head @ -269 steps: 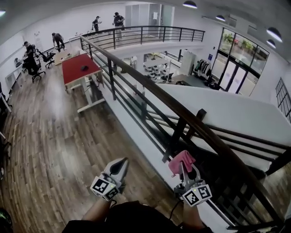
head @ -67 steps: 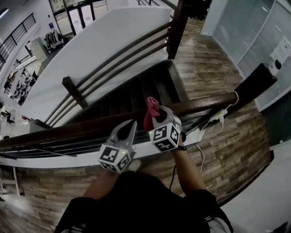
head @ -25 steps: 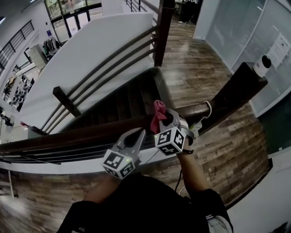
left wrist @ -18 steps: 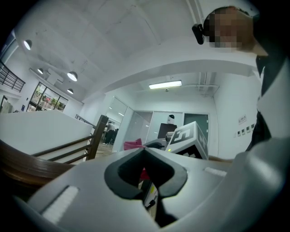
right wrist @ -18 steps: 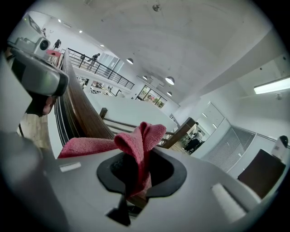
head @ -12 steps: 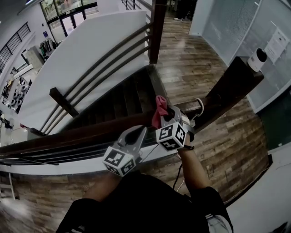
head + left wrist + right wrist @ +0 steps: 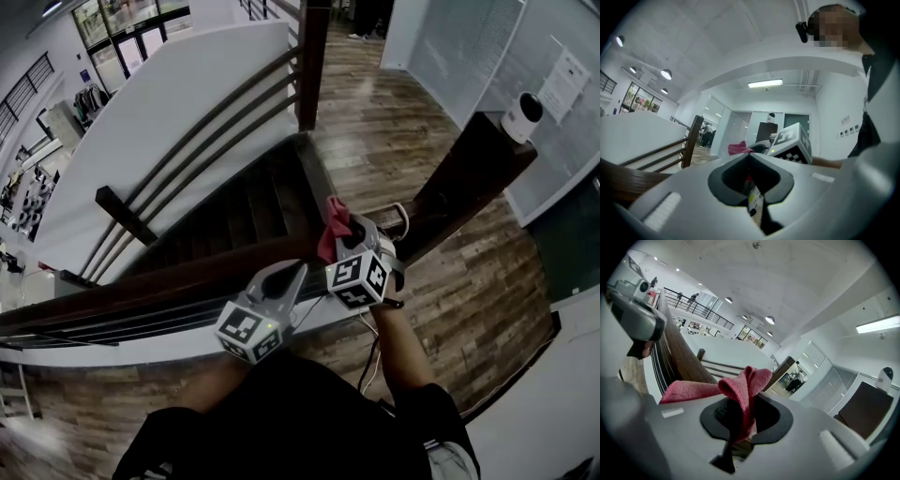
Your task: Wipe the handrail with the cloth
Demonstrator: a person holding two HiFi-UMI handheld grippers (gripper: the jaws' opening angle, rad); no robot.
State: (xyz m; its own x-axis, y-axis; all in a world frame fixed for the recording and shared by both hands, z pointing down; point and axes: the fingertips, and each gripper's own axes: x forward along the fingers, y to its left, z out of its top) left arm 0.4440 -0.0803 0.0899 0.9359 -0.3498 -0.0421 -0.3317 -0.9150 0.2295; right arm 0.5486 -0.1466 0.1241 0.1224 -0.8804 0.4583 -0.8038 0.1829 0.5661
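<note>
At the centre of the head view, the right gripper [image 7: 345, 234] holds the pink cloth [image 7: 333, 228] over the dark wooden handrail [image 7: 169, 286]. The spot is close to where the rail meets the thick end post [image 7: 469, 178] at the right of the frame. From the right gripper view, its fingers [image 7: 797, 432] are closed tight on a fold of the cloth [image 7: 740, 385]. The free part spills out to the left, toward the handrail [image 7: 677, 352]. We judge the cloth to be resting on the rail top, though neither view shows the contact plainly.

Just to the lower left in the head view, the left gripper [image 7: 292, 274] hangs beside the rail. In its own view the fingers [image 7: 693, 187] are brought together with nothing between them, so it takes no part in the wiping.

As for progress, we read the wipe as under way and near one end of the rail. Only a short piece lies between the cloth and the post. A long run stretches off to the lower left of the frame, above the stairs [image 7: 253, 211]. We see no streak, damp or dust on the wood, so we cannot say which stretch is done. If the stroke heads for the post, little is left; if it starts here, nearly the whole rail is left to do.
</note>
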